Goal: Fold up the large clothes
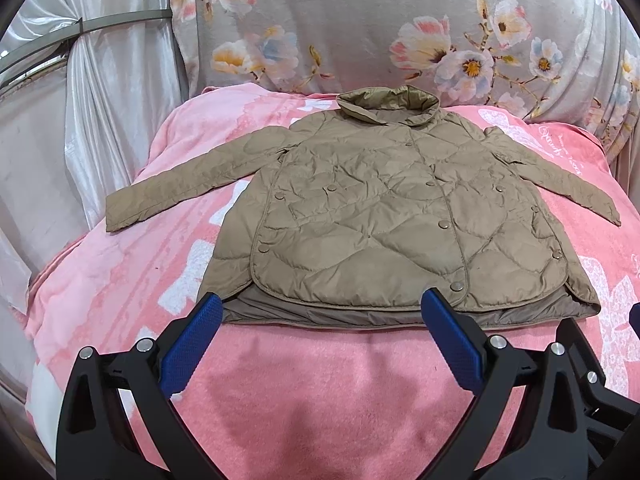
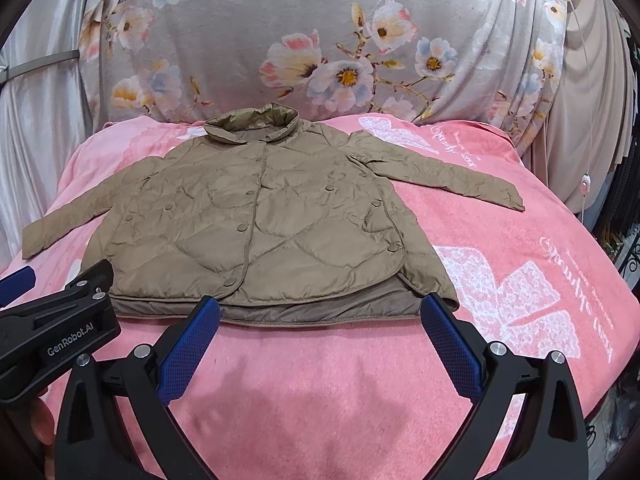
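A tan quilted jacket (image 1: 384,216) lies flat and face up on a pink blanket (image 1: 304,380), collar at the far end, both sleeves spread outward. Its snaps are fastened and the hem faces me. In the left wrist view my left gripper (image 1: 322,304) hovers wide open just short of the hem, blue pads empty. From the right wrist camera the same jacket (image 2: 256,220) sits left of centre, and my right gripper (image 2: 320,306) is open at the hem's right part, holding nothing. The left gripper's black body (image 2: 56,332) shows at the left edge.
The pink blanket (image 2: 500,248) covers a raised bed-like surface that drops off at both sides. A grey floral cloth (image 1: 360,28) hangs behind the collar. White curtains (image 1: 80,120) stand at the left, beige drapes (image 2: 592,100) and a thin cord with a switch (image 2: 585,185) at the right.
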The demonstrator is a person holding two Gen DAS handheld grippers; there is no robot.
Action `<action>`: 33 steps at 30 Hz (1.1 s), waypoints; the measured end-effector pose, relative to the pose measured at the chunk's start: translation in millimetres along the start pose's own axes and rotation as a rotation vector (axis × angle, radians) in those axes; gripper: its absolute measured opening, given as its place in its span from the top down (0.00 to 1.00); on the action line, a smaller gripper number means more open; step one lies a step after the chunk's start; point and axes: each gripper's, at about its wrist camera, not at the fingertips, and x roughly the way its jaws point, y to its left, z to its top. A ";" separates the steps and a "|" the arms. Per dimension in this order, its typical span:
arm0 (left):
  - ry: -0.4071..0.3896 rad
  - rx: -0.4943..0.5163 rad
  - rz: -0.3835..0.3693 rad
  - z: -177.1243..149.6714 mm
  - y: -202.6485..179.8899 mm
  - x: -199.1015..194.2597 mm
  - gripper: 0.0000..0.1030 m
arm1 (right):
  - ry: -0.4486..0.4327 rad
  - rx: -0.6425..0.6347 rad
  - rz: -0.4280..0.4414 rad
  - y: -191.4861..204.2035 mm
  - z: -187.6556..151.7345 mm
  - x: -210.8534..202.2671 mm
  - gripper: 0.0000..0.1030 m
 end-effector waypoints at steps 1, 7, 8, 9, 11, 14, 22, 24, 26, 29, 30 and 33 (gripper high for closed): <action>0.000 0.000 0.001 0.0 0.1 -0.6 0.06 | -0.001 -0.001 0.000 0.0 -0.4 -0.4 0.05; 0.002 0.000 0.000 -1.4 2.6 -1.1 0.06 | 0.001 0.001 0.000 -0.1 -0.2 0.0 0.05; 0.002 0.000 -0.001 -1.4 2.7 -0.5 0.06 | 0.002 0.002 0.001 -0.1 -0.8 -0.3 0.05; 0.002 0.000 -0.002 -1.8 3.3 -1.2 0.06 | 0.001 0.000 -0.002 0.1 -0.3 0.1 0.05; 0.002 0.000 -0.001 -2.4 4.5 -2.9 0.06 | 0.001 0.000 -0.001 -0.4 -0.2 0.2 0.05; 0.001 0.000 -0.001 -1.5 2.5 -0.4 0.06 | 0.001 0.001 -0.001 0.3 -1.5 -0.6 0.05; 0.002 -0.002 -0.002 -3.3 5.5 -3.8 0.06 | 0.002 0.000 -0.002 0.3 -1.2 -0.3 0.05; 0.000 0.000 -0.001 -1.8 3.2 -1.3 0.06 | 0.001 0.001 0.000 0.3 -1.4 -0.7 0.05; 0.001 0.001 -0.002 -1.5 3.1 -1.1 0.06 | 0.002 0.000 -0.002 0.9 -1.7 -0.7 0.05; 0.002 0.000 -0.002 -0.9 2.7 -0.4 0.06 | 0.004 0.002 0.000 0.6 -1.6 -0.9 0.05; 0.002 0.000 -0.002 -1.1 2.9 -0.6 0.06 | 0.003 0.001 -0.001 0.7 -1.4 -0.7 0.05; 0.003 0.001 -0.001 -1.1 2.8 -0.5 0.06 | 0.003 0.001 -0.001 0.7 -1.3 -0.6 0.05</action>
